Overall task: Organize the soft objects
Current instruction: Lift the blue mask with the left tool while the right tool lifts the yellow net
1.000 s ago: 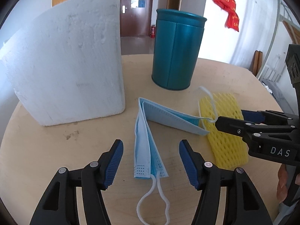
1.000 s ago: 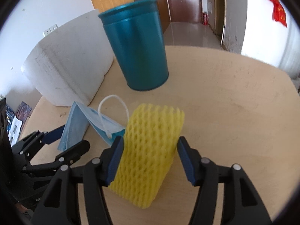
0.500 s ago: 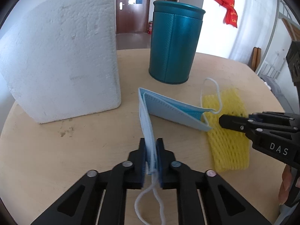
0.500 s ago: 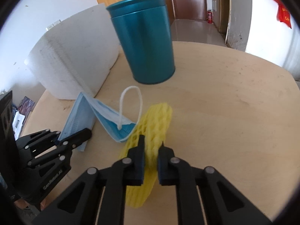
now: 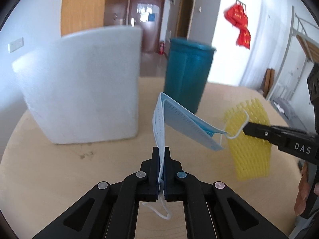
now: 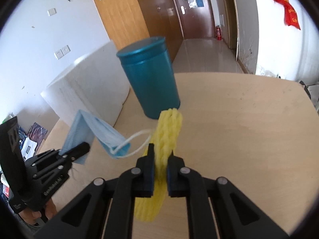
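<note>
My left gripper (image 5: 161, 155) is shut on a folded blue face mask (image 5: 179, 121) and holds it off the round wooden table (image 5: 59, 169). The mask's white ear loop hooks over the tip of my right gripper. My right gripper (image 6: 160, 159) is shut on a yellow foam net sleeve (image 6: 169, 127), also lifted above the table. The sleeve shows in the left wrist view (image 5: 249, 145) with the right gripper (image 5: 247, 128) beside it. The mask (image 6: 95, 129) and the left gripper (image 6: 83, 147) show at the left of the right wrist view.
A white foam block (image 5: 83, 91) stands at the back left of the table. A teal lidded canister (image 5: 185, 75) stands beside it at the back middle. Both also show in the right wrist view, block (image 6: 85, 85) and canister (image 6: 151, 79).
Both grippers closed, the left on the mask and the right on the yellow sleeve, then lifted both off the table. The ear loop now hangs on the right gripper's tip.
</note>
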{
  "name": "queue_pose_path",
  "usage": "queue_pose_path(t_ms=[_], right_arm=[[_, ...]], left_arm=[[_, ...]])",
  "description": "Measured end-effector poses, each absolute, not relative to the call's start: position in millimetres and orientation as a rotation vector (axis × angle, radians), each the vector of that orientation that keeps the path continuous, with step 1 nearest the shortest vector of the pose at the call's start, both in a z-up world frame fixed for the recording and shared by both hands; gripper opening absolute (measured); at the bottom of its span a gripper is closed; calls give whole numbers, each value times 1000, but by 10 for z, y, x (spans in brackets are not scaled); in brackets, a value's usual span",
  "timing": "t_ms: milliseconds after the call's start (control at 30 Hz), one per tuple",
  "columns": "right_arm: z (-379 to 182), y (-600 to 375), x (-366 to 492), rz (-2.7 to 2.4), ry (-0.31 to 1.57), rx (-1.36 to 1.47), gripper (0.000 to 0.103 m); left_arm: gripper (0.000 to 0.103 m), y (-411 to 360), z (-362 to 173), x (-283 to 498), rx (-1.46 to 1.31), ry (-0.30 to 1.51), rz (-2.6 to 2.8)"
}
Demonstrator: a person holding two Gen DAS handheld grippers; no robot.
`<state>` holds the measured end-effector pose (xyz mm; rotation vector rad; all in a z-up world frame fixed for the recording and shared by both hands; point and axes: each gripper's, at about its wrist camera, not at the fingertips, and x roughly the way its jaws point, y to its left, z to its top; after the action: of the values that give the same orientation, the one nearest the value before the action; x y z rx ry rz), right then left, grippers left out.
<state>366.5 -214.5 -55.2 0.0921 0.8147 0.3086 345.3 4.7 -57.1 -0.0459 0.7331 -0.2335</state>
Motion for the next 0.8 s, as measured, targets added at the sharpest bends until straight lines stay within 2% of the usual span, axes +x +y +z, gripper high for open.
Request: queue_pose_path(t_ms=[800], right_arm=[[-324, -2089, 3462, 280, 678, 72, 12]], left_arm=[[2, 285, -306, 3122, -74, 533, -131]])
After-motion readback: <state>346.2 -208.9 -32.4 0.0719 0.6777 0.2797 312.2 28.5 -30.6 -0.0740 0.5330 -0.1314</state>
